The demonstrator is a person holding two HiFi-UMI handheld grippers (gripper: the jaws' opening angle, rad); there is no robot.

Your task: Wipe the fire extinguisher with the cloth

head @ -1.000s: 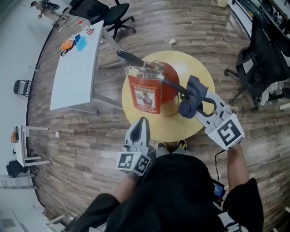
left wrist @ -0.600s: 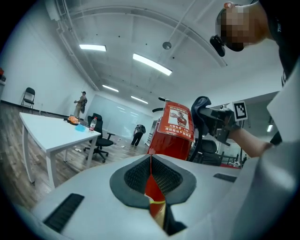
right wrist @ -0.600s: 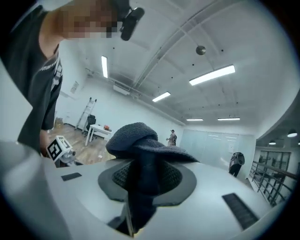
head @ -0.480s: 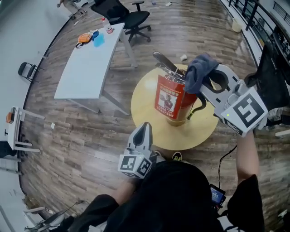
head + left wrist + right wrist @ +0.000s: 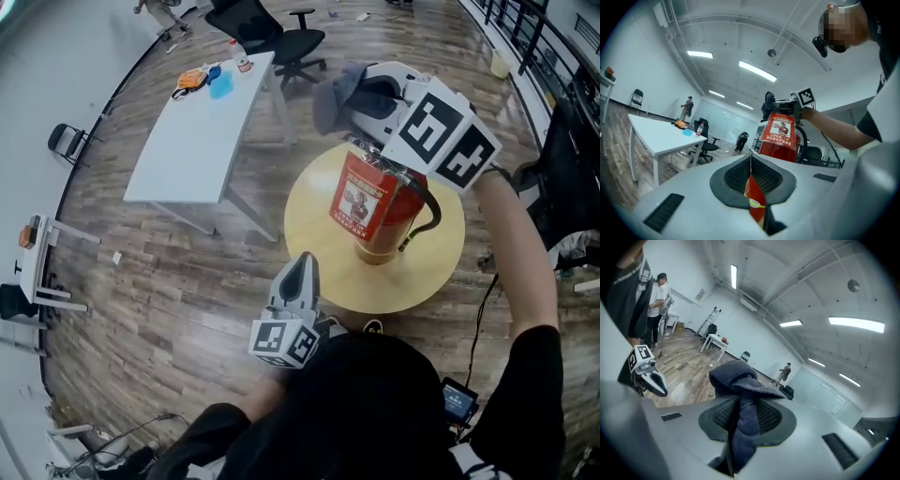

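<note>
Cloth point(image 5: 739, 377), dark blue and bunched, is clamped between the jaws of the right gripper point(image 5: 364, 94), which hangs over the top of the red fire extinguisher point(image 5: 375, 202); whether fabric and valve touch cannot be told. The extinguisher stands upright on a round yellow table point(image 5: 422, 272). By the table's near edge the left gripper point(image 5: 299, 270) points towards it, jaws pressed together on nothing

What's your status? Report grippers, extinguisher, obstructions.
Right gripper shut on dark cloth, at the fire extinguisher top. Left gripper shut, empty, low by round table. Extinguisher upright on it. Nothing in the way.
</note>
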